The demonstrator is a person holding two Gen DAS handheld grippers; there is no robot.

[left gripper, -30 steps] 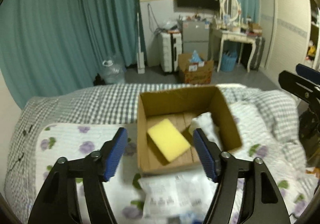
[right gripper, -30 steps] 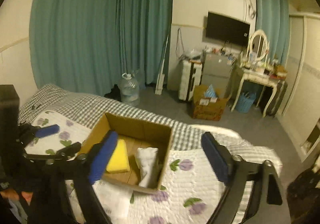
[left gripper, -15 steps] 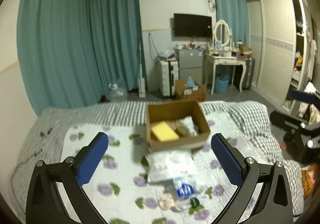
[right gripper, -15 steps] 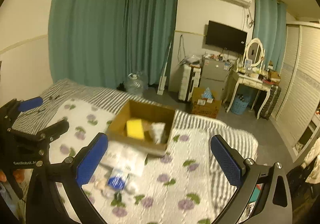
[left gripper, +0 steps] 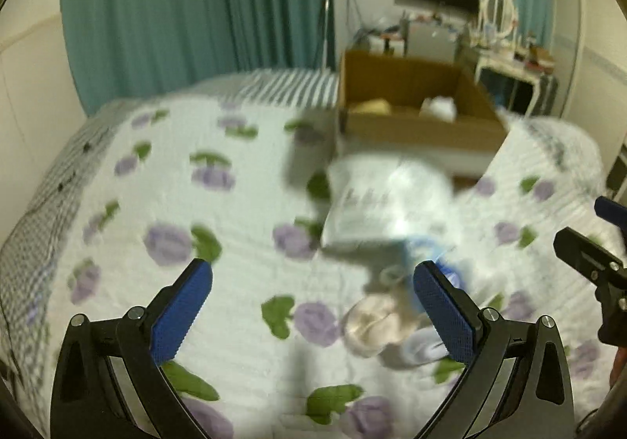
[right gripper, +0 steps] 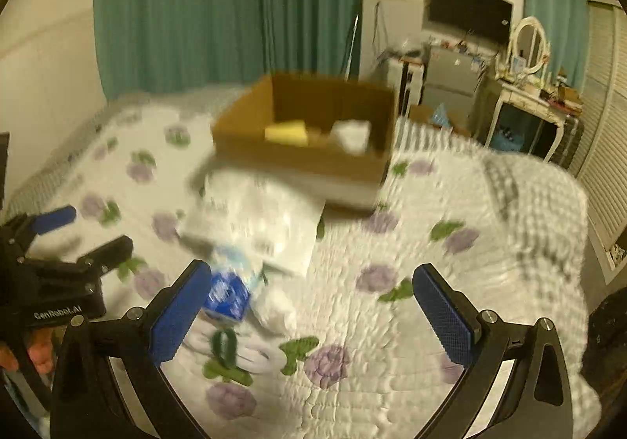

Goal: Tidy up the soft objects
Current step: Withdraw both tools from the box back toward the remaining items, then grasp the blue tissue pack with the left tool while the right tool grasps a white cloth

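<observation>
A cardboard box (left gripper: 415, 125) (right gripper: 305, 161) stands on the bed and holds a yellow sponge (right gripper: 286, 133) and a white cloth (right gripper: 350, 135). In front of it lies a white plastic pack (left gripper: 386, 200) (right gripper: 254, 223). Nearer lie a blue packet (right gripper: 227, 294), a pale soft lump (left gripper: 372, 325) and white and green rings (right gripper: 235, 353). My left gripper (left gripper: 313, 313) is open and empty above the quilt, left of the small items. My right gripper (right gripper: 309, 313) is open and empty, just right of them. Both views are blurred.
The bed has a white quilt with purple flowers (right gripper: 411, 321) over a checked cover (left gripper: 27, 227). Teal curtains (left gripper: 196, 8), a dressing table (right gripper: 529, 98) and a wardrobe (right gripper: 603, 125) stand beyond the bed.
Both grippers have come down and forward toward the bed after pulling back from the box. The pack and small items now lie close in front. Both stay open.
</observation>
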